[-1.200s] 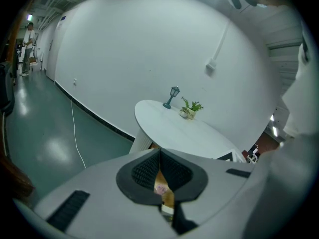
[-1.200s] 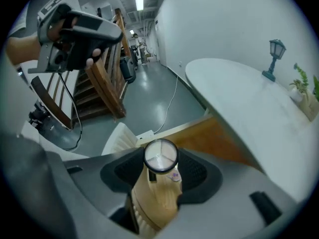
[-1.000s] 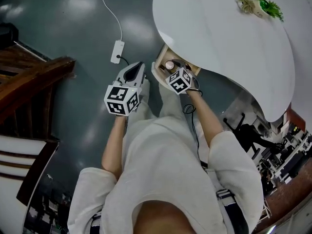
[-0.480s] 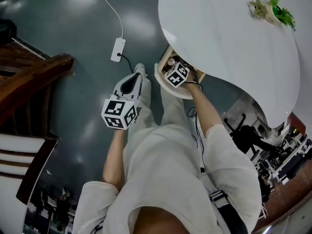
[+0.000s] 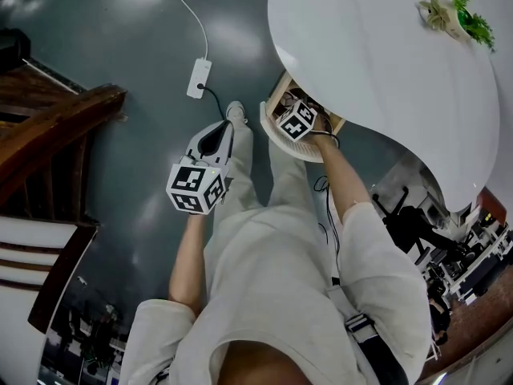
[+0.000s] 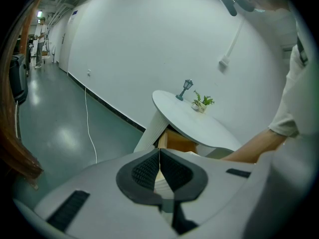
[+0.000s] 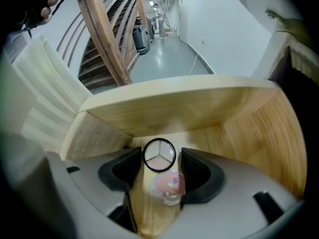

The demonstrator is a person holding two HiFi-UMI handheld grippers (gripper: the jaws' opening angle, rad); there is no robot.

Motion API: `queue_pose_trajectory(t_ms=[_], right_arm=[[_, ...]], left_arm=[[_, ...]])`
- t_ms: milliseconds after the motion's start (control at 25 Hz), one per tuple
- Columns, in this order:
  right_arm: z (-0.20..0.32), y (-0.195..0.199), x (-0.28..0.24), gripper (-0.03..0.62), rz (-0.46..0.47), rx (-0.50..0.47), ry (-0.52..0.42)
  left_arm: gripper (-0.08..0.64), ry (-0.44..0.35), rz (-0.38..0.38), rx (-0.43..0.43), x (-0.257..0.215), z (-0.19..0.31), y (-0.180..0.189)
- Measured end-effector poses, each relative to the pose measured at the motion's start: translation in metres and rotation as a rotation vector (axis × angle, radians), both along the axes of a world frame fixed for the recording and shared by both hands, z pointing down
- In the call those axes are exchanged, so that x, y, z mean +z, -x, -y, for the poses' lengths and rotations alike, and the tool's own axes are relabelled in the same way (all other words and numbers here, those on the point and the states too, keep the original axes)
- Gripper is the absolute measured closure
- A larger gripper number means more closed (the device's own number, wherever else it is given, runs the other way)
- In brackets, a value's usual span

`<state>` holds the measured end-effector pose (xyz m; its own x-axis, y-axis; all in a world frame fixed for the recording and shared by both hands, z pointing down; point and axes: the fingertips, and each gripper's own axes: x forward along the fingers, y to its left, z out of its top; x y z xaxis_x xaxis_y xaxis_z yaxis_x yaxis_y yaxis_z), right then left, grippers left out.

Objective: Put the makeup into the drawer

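My right gripper (image 5: pixel 298 120) points steeply down into the open wooden drawer (image 5: pixel 280 95) under the white round table (image 5: pixel 385 62). In the right gripper view its jaws (image 7: pixel 160 157) are opening. A small clear jar of pink makeup (image 7: pixel 169 185) lies between the pads on the drawer floor, with a gap on its left side. Just ahead of the jar lies a round black-rimmed compact (image 7: pixel 159 154) with three pale shades. My left gripper (image 5: pixel 224 128) hangs beside the drawer, shut and empty, its pads meeting (image 6: pixel 159 153).
The drawer's wooden walls (image 7: pixel 174 103) close in the right gripper on three sides. A power strip (image 5: pixel 199 79) with a white cable lies on the grey floor. Wooden stairs (image 5: pixel 56 127) stand at left. A small plant (image 5: pixel 457 14) sits on the table.
My right gripper has sunk into the drawer, and the pink jar seen at its tip earlier is now hidden in the head view. The left gripper has drifted slightly lower.
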<state>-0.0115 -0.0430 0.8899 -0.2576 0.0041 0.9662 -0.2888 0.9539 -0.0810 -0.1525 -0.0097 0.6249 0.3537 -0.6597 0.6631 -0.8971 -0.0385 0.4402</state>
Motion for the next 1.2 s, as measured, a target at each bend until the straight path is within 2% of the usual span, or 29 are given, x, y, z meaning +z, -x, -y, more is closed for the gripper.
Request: queue_pose_trajectory(t_ms=[200,480,600,880,1200], right_arm=[[0.0,-0.006,-0.026,0.385,0.048,0.046,-0.03],[0.002,-0.015,-0.085,0.525,0.137,0.159,-0.087],[0.002,-0.019,-0.113,0.594,0.181,0.243,-0.098],[0.004,-0.033,-0.179,0.595,0.337,0.44,-0.092],[0.035,-0.052,-0.276,0.595,0.491,0.604,-0.235]], left_arm=[[0.548,-0.018,-0.002,0.005,-0.004,0.003,-0.005],[0.548,-0.071,0.007,0.027,-0.023,0.014,-0.01],[0.549,-0.093,0.014,0.034,-0.033,0.02,-0.011],[0.549,-0.142,0.029,0.057,-0.059,0.037,-0.02],[0.548,-0.216,0.049,0.091,-0.1,0.059,-0.025]])
